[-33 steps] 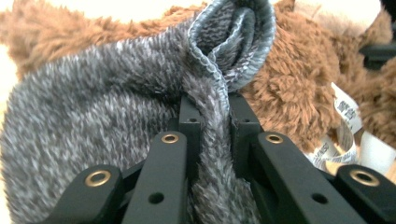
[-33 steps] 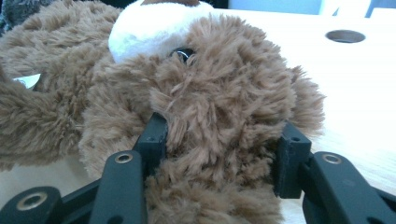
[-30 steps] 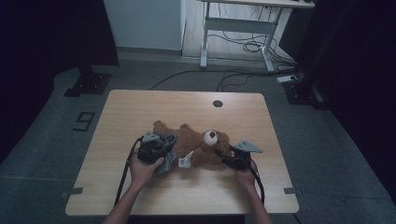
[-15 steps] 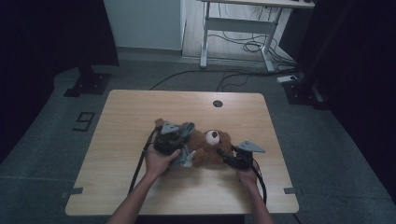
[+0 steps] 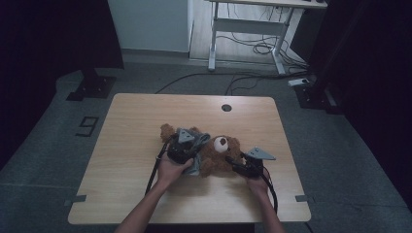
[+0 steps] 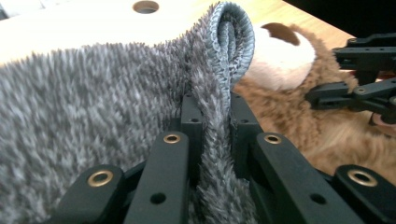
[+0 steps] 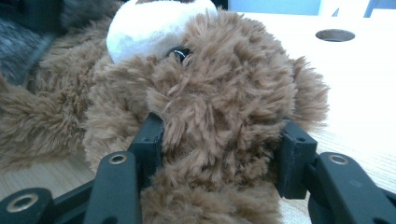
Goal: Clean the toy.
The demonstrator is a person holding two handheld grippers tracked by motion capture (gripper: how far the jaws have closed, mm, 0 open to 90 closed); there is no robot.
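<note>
left tool: clamped tight on a fuzzy grey fabric garment
right tool: partway open, gripping the fluffy brown teddy bear by its head
bear: lying on the wooden tabletop

The teddy bear lies near the middle of the surface, its head toward the right. The fleece cloth lies over its left part. The left claw sits on the cloth; the right claw is at the bear's head. A hole lies behind them.
</note>
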